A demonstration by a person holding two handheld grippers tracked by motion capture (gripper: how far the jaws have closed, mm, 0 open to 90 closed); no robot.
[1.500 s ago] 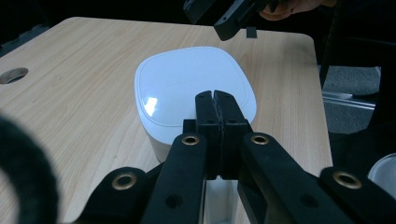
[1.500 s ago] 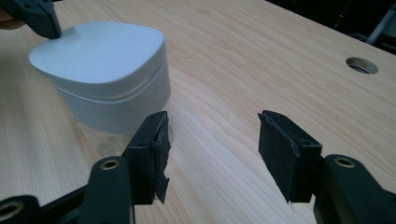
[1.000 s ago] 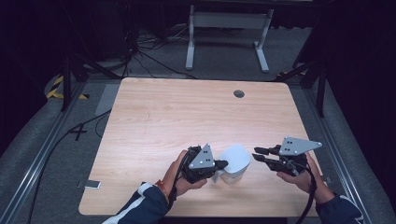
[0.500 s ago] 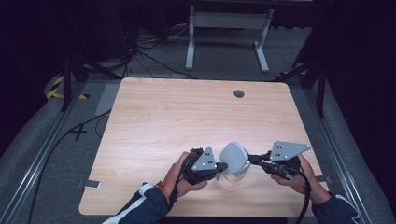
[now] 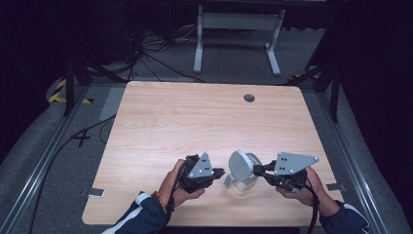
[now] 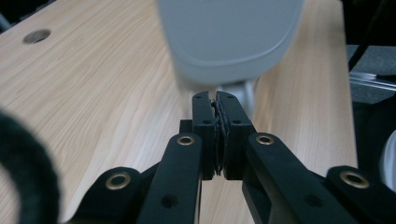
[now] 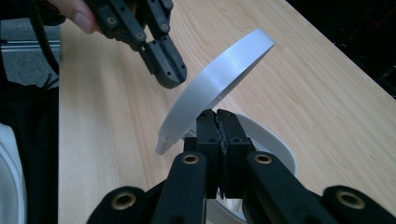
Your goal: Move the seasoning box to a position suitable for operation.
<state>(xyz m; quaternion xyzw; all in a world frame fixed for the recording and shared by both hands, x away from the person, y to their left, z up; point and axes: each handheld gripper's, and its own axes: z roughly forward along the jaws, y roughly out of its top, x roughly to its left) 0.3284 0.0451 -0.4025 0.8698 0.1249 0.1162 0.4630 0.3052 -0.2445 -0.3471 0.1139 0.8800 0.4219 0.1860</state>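
Judging from the tilt of the lid, opening a container looks to be the step in hand. Working near the front edge of the pale wooden table (image 5: 195, 117), between the two hands. Best done by keeping the container (image 5: 242, 187) flat on the wood while the lid (image 5: 239, 165) swings up. Advisable to lift along the lid's own arc, slowly, and not to drag sideways, lest the base tip or slide toward the table's edge.

Right gripper (image 5: 257, 169): jaws pressed together at the lid's lower edge, seemingly pinching it there. Seen in the right gripper view (image 7: 216, 116) with the lid (image 7: 219, 79) rising at a slant just above the tips. Worth holding that pinch firm, since little of the rim lies between the pads.

Left gripper (image 5: 220, 172): jaws closed too, tips just beside the container's left side. Impossible to say from the left gripper view (image 6: 217, 100) whether anything is clamped between them. Better used to steady the base than left idle.

As to looks: a round base, seemingly clear in its wall with a white rim (image 7: 275, 140) showing under the lid. Pale grey, disc-shaped lid (image 6: 229, 37), smooth and matt, with a shallow raised edge, standing steeply tilted over the base and not lying on it. Likely light and a little slippery against hard jaws.
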